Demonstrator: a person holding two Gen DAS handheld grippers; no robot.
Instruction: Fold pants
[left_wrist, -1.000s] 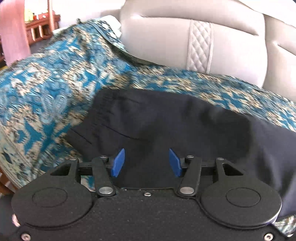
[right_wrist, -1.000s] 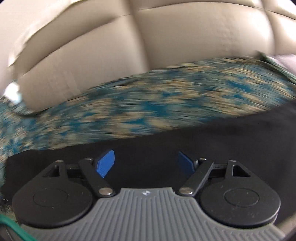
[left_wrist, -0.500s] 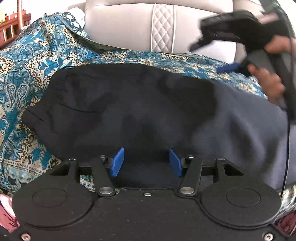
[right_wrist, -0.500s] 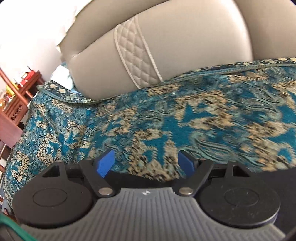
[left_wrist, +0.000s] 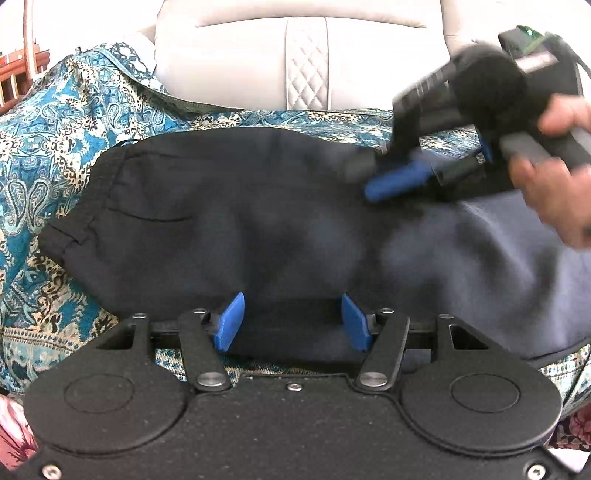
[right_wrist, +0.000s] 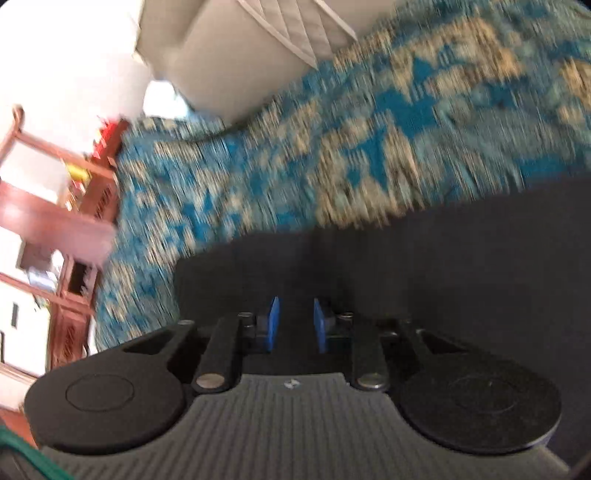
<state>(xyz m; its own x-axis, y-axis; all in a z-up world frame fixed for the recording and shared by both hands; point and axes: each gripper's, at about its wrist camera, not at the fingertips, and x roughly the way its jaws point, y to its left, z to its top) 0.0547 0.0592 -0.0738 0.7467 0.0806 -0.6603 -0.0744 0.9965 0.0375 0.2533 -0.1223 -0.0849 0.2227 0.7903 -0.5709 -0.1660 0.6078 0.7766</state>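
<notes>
Dark navy pants (left_wrist: 229, 229) lie across a blue paisley cloth (left_wrist: 48, 155) on a sofa, waistband and pocket at the left. My left gripper (left_wrist: 293, 319) is open, its blue fingers low over the near edge of the pants. My right gripper (left_wrist: 388, 184) shows blurred at the upper right of the left wrist view, held in a hand over the pants. In the right wrist view the right gripper (right_wrist: 295, 325) has its blue fingers close together with a narrow gap over dark pants fabric (right_wrist: 424, 266). The view is blurred.
A beige leather sofa back (left_wrist: 306, 59) rises behind the cloth. Wooden furniture (right_wrist: 74, 206) stands at the left beyond the sofa. A pink floral fabric (left_wrist: 14, 435) shows at the bottom left corner.
My right gripper has swung left and down over the pants and its fingers have closed in from wide open. The left gripper has stayed open at the near edge.
</notes>
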